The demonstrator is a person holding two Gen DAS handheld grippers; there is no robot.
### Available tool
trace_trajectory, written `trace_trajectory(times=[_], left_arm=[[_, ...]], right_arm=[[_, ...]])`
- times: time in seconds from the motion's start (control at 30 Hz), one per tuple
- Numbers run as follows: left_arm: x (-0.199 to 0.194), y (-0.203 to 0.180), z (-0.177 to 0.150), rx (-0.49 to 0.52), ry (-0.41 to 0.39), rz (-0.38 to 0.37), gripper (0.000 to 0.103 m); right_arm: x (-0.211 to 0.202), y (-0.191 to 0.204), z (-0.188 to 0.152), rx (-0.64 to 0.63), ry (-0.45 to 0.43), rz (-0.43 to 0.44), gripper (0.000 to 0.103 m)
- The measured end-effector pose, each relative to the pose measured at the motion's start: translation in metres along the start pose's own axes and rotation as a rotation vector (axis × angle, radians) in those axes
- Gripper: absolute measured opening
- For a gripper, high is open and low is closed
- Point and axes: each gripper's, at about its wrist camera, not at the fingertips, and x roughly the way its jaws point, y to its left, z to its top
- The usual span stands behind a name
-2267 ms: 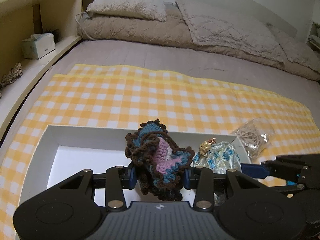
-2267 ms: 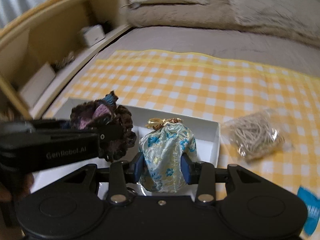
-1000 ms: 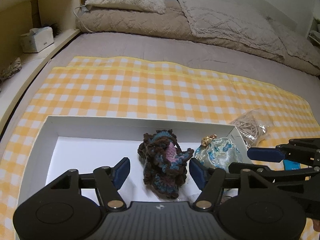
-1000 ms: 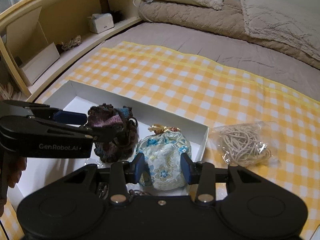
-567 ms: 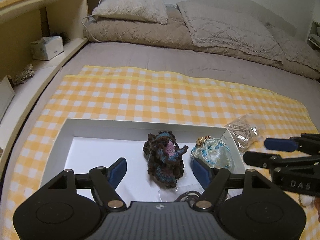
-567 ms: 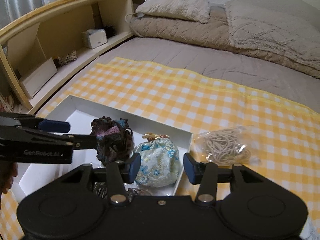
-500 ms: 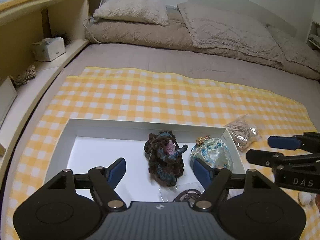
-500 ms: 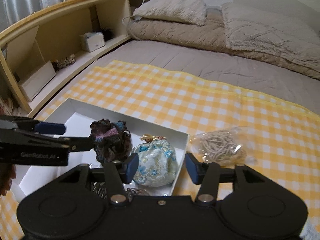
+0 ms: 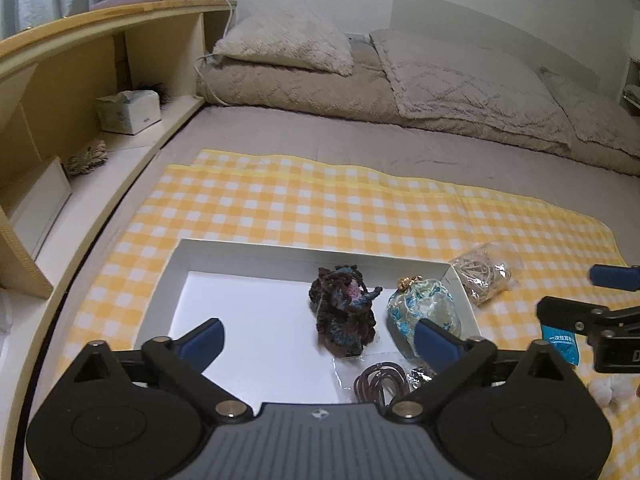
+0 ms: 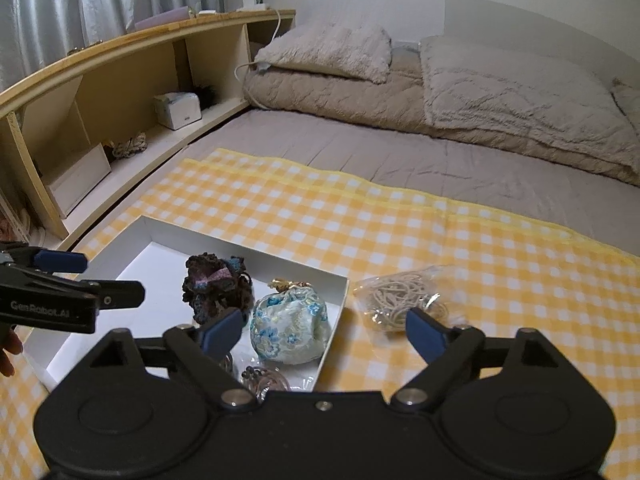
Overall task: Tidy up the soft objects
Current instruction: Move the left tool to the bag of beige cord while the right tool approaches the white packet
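A white box (image 9: 244,249) (image 10: 140,227) lies on a yellow checked cloth (image 9: 340,208) on the bed. In it stand a dark crocheted piece (image 9: 344,316) (image 10: 216,286) and, to its right, a pale blue floral pouch (image 9: 424,312) (image 10: 290,328). Bagged brown cords (image 9: 380,380) lie at the box's near edge. My left gripper (image 9: 318,340) is open and empty, raised above the box. My right gripper (image 10: 324,334) is open and empty above the pouch and the box's right wall.
A clear bag of beige bands (image 9: 482,274) (image 10: 404,296) lies on the cloth right of the box. A blue packet (image 9: 560,342) and white cotton balls (image 9: 606,390) lie further right. Wooden shelves (image 9: 80,92) run along the left; pillows (image 9: 288,46) lie at the back.
Both grippers let go of their objects, opened wide and drew back and up. The crocheted piece and the pouch now rest in the box.
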Motion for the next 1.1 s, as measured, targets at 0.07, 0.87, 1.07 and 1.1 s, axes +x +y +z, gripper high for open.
trace_trajectory(times=[0.07, 0.87, 1.07, 1.1], left_arm=[[-0.006, 0.000, -0.001, -0.001, -0.008, 0.007, 0.103], [-0.017, -0.035, 0.003, 0.032, -0.075, 0.009, 0.103], [-0.003, -0.061, 0.012, 0.051, -0.085, -0.027, 0.103], [-0.001, -0.065, 0.014, 0.055, -0.087, -0.034, 0.103]], right_arm=[[-0.006, -0.001, -0.001, 0.004, -0.013, -0.013, 0.100], [-0.065, -0.056, -0.012, 0.070, -0.098, -0.085, 0.103], [-0.072, -0.085, -0.020, 0.084, -0.095, -0.124, 0.103], [-0.073, -0.091, -0.022, 0.087, -0.094, -0.132, 0.103]])
